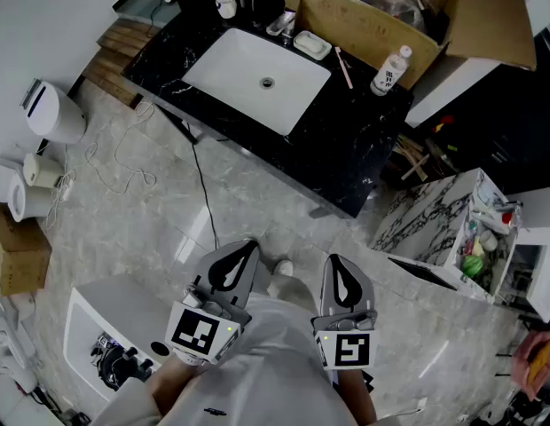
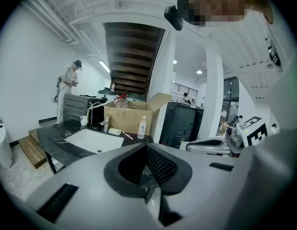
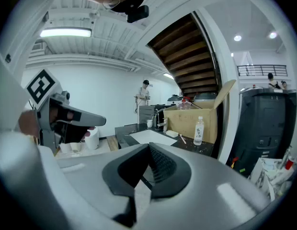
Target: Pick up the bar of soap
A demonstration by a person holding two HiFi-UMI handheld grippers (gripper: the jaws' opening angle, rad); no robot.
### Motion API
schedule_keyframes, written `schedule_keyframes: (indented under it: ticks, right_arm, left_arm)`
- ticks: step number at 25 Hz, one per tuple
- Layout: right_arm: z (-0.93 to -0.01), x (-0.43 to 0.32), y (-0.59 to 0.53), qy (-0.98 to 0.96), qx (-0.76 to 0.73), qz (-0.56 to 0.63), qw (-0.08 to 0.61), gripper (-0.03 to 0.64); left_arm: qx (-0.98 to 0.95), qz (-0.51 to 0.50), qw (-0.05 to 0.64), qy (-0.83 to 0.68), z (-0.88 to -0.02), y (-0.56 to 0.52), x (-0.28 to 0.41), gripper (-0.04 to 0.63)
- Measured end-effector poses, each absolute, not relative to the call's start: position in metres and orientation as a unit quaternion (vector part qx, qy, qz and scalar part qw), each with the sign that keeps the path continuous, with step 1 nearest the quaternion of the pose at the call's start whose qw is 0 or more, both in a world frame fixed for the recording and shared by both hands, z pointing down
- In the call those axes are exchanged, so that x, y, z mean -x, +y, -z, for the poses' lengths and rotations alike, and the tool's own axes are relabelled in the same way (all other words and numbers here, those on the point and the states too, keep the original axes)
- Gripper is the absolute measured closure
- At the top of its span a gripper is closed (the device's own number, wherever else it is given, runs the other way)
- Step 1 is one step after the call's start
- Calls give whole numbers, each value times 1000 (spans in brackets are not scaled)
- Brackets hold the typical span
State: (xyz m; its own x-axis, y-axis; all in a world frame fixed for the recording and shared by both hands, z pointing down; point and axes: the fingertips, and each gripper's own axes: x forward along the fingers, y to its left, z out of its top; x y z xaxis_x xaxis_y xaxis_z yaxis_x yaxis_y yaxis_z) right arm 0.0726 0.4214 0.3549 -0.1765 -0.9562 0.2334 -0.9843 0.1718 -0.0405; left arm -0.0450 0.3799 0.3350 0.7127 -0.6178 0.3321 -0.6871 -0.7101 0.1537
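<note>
**You are keeping both grippers pinched closed and empty, well apart from the soap.**
From your left gripper (image 1: 246, 248) and right gripper (image 1: 336, 264), the pale rectangular soap bar (image 1: 311, 45) is lying at 12 o'clock behind the white rectangular sink (image 1: 257, 76). Its long axis is running 10-to-4, and a white plastic bottle (image 1: 391, 70) is standing at its 3 o'clock.

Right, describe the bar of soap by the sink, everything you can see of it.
The bar of soap is a pale, whitish rounded rectangle lying flat on the black marble counter, just behind the white sink basin and beside the faucet. A raised edge around it suggests a shallow dish, though it is too small to be sure. Nothing else touches it.
</note>
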Motion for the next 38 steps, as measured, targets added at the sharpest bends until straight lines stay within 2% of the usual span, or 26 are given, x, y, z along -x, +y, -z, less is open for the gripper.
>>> schedule_keyframes:
  ticks: [6,12,17,22,28,38]
  right_arm:
    - [-349,-79,444,-759,-640,-90,78,607]
    - [-338,-69,436,-751,-651,-99,52,609]
    - [-323,-39,415,-777,-625,-70,22,609]
    - [-325,-2,389,-798,-599,-60,32,609]
    - [-317,37,367,-810,-584,-60,4,609]
    - [-323,59,355,-804,-591,-63,22,609]
  left_arm:
    - [-916,-126,150,-351,-333,407,34,589]
    - [-923,-110,130,-344,-320,395,50,589]
    - [-921,-95,126,-356,-314,376,80,589]
    - [-911,-71,142,-380,-309,356,118,589]
    - [-905,-63,154,-393,-310,340,157,589]
    - [-906,-62,150,-391,-315,328,183,589]
